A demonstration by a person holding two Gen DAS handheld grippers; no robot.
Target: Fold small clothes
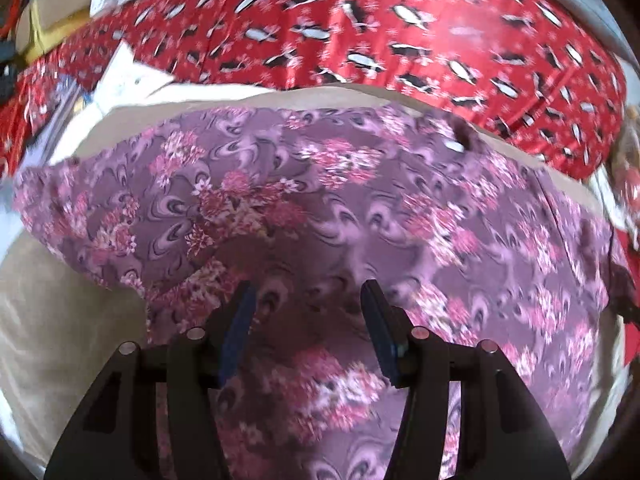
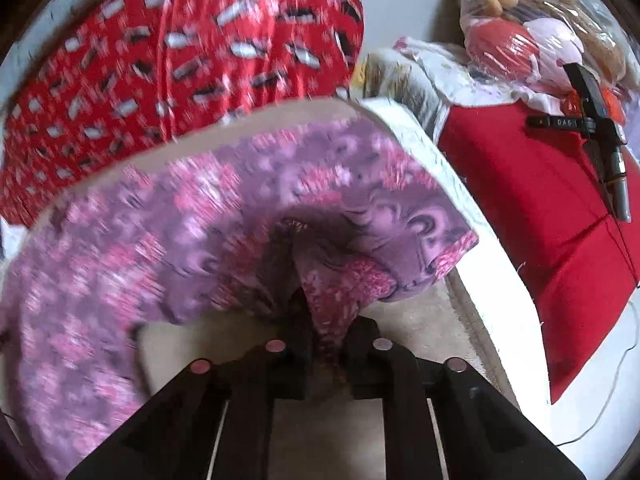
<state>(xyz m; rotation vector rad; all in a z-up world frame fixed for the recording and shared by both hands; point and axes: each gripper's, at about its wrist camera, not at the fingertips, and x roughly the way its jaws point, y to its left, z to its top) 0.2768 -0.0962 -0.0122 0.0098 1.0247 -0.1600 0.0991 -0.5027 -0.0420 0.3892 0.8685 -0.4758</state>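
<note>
A purple garment with pink flower print (image 1: 360,200) lies spread on a beige surface (image 1: 60,340). My left gripper (image 1: 308,296) is open just above the cloth, its blue-padded fingers (image 1: 240,320) apart with nothing between them. In the right wrist view the same garment (image 2: 160,220) is lifted at one edge. My right gripper (image 2: 326,332) is shut on a bunched fold of it, and the cloth hangs from the fingers above the beige surface (image 2: 420,332).
A red cloth with black-and-white print (image 1: 400,20) lies beyond the garment, also in the right wrist view (image 2: 180,60). A red cushion (image 2: 540,200) with a black tool (image 2: 600,136) and plastic-wrapped soft toys (image 2: 540,32) sit to the right. Clutter and boxes (image 1: 52,20) lie far left.
</note>
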